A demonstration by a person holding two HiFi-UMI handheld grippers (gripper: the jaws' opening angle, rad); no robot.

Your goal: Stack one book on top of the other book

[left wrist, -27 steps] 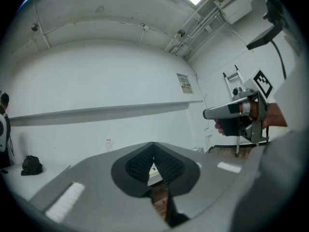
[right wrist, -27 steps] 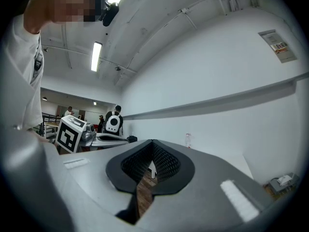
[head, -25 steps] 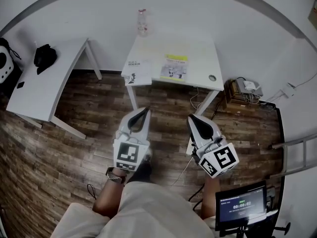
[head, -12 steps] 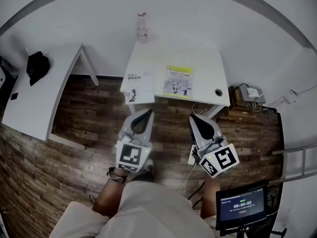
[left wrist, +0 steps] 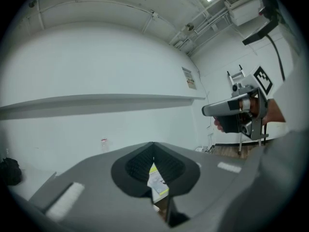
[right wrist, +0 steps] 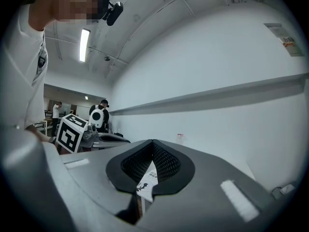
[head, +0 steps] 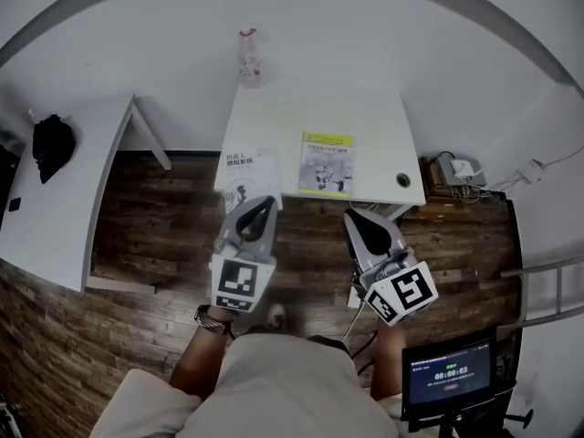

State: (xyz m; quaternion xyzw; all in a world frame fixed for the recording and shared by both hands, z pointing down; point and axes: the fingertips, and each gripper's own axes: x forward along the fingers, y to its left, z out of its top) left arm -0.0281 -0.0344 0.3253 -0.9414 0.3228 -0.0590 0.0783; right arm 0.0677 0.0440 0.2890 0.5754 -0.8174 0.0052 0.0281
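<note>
Two books lie side by side on a white table (head: 365,121). The white book (head: 248,172) sits at the table's front left corner, and the yellow-topped book (head: 326,162) is to its right. My left gripper (head: 265,200) hovers shut and empty just short of the white book. The right gripper (head: 352,213) is shut and empty over the floor before the table's front edge. In the left gripper view the yellow-topped book (left wrist: 157,182) shows past my shut left gripper (left wrist: 153,144). In the right gripper view the white book (right wrist: 147,180) shows below my right gripper (right wrist: 153,141).
A clear bottle (head: 247,57) stands at the table's back left edge, and a round hole (head: 402,181) is in its front right corner. A second white table (head: 64,199) with a black bag (head: 50,144) stands at left. Cables and a box (head: 453,170) lie on the floor at right, and a screen (head: 450,372) is near right.
Both grippers have moved forward toward the table, so the table and books now lie closer in the head view. Both jaws stay shut.
</note>
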